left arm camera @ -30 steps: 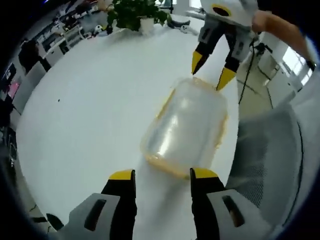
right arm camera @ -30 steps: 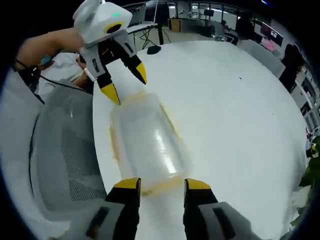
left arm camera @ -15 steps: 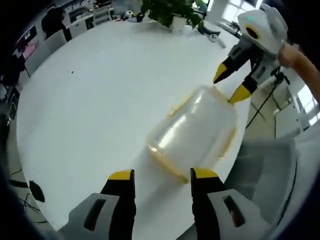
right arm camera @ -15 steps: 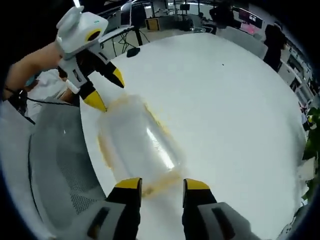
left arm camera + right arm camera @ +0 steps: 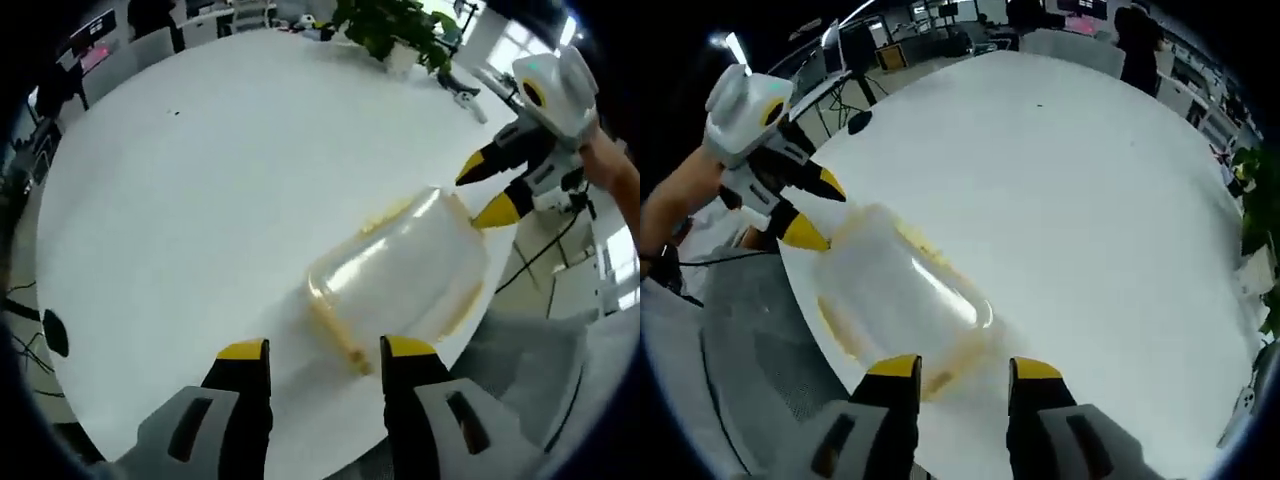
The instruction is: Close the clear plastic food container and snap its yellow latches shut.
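Left gripper (image 5: 318,348): jaws spread apart with nothing between them; yellow tips sit just short of the container's near end. In the right gripper view it (image 5: 812,209) comes in from the left, jaws parted, tips at the container's far end.

Right gripper (image 5: 963,368): jaws apart, holding nothing; tips close to the container's near end, contact cannot be told. In the left gripper view it (image 5: 485,189) enters from the right, jaws parted, its lower tip at the container's far corner (touching or just beside, unclear).

Clear plastic container (image 5: 400,270): lies on the table directly ahead of the left gripper, between the two grippers, long axis running from one to the other. Lid is down on it. In the right gripper view it (image 5: 890,290) sits ahead and slightly left of the jaws, close to the table edge.

Yellow latches (image 5: 340,338): yellow trim visible along the rim and at the ends; latch position too blurred to judge.

White table (image 5: 200,200): round, bare surface beyond the container.

Potted plant (image 5: 395,25): at the table's far side, well apart from the container.

Mesh chair (image 5: 750,340): beside the table edge, left of the right gripper.

Person's forearm (image 5: 675,215): behind the left gripper.
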